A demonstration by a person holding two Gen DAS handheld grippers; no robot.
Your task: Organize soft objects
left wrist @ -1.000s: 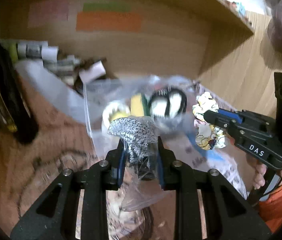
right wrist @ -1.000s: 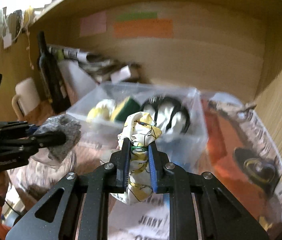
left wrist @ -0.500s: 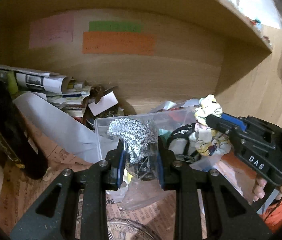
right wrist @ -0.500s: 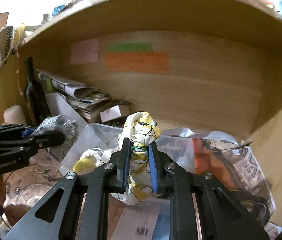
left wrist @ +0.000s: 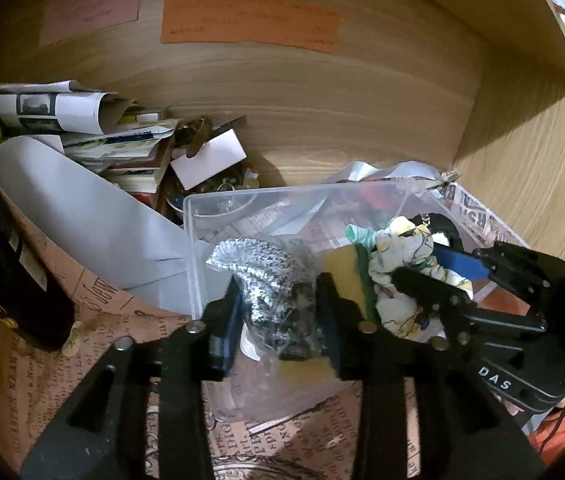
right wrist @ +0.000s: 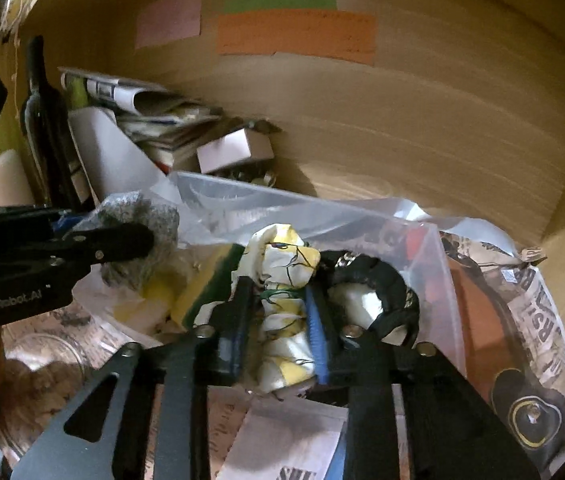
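My left gripper is shut on a silver-grey knitted cloth and holds it over the near left part of a clear plastic bin. My right gripper is shut on a white and yellow patterned cloth and holds it over the bin, to the right of the left gripper. In the bin lie a yellow and green sponge and a black and white soft item. The right gripper also shows in the left wrist view.
The bin stands inside a wooden cubby on newspaper-print paper. A dark bottle stands at the left. Rolled papers and a grey sheet lie behind the bin, with a small white box. A glass jar sits at the near left.
Both grippers have dipped down and forward, so the two cloths now hang lower, just over the bin's contents. Both stay shut on their cloths.
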